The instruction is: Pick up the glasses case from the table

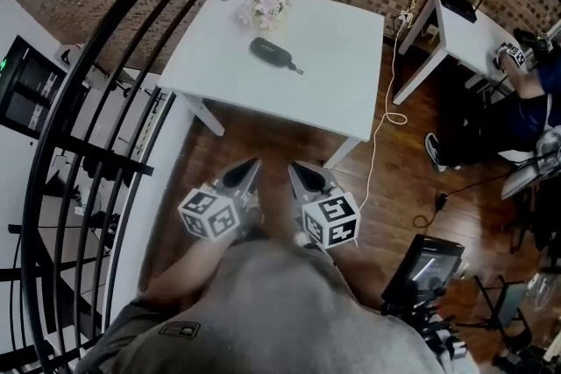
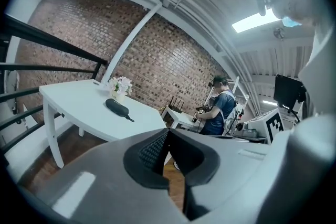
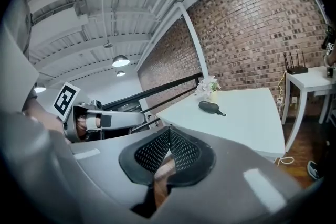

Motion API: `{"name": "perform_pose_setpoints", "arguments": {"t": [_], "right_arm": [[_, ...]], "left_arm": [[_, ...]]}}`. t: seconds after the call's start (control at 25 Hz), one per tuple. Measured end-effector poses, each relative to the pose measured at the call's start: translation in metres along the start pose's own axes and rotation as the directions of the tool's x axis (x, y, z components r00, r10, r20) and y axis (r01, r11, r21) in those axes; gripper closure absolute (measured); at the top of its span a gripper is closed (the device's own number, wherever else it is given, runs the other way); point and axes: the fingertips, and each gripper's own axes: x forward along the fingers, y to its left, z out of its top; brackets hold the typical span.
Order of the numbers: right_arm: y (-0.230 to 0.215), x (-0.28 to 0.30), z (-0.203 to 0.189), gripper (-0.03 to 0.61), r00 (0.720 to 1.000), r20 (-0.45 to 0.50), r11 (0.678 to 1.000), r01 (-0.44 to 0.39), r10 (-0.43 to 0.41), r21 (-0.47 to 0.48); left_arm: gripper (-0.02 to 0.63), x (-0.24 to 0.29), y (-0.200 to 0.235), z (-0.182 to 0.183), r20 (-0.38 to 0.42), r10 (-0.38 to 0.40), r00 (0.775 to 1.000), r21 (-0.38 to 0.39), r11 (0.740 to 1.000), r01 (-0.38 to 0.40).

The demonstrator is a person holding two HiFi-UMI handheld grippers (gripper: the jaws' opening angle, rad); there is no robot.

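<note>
left claw (image 1: 255,162) closed, empty | right claw (image 1: 293,165) closed, empty | glasses case (image 1: 270,51) on bench (image 1: 342,83), well ahead of both claws | flowers (image 1: 266,3) just beyond

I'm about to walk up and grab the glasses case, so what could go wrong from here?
The flower vase stands close behind the glasses case; an overshooting reach could tip it. A white cable loops on the floor by the near leg of the table, a possible trip. Left gripper and right gripper are both shut and must open first.
</note>
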Motion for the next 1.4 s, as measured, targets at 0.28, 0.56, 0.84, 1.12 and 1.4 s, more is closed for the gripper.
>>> {"name": "perform_pose_setpoints", "arguments": {"t": [0.28,0.56,0.84,1.12,1.4], "right_arm": [[-0.027,0.094,0.038,0.568,0.997,-0.018,0.997,0.077,-0.077,0.005],[-0.044,0.17,0.08,0.568,0.985,-0.046,0.986,0.164,-0.164,0.006],[-0.061,0.214,0.085,0.568,0.978,-0.095,0.983,0.184,-0.183,-0.003],[-0.102,0.25,0.087,0.566,0.973,-0.153,0.985,0.17,-0.172,-0.026],[-0.149,0.285,0.083,0.491,0.96,-0.251,0.989,0.103,-0.126,-0.102]], "left_arm": [[0.614,0.053,0.081,0.05,-0.03,-0.067,0.997,-0.006,0.998,0.067],[0.614,0.09,0.153,0.107,-0.059,-0.119,0.991,-0.024,0.993,0.118],[0.614,0.112,0.19,0.119,-0.073,-0.13,0.989,-0.062,0.99,0.125],[0.614,0.148,0.215,0.121,-0.114,-0.096,0.989,-0.082,0.993,0.087],[0.613,0.186,0.237,0.115,-0.16,-0.038,0.986,-0.094,0.995,0.024]]}}
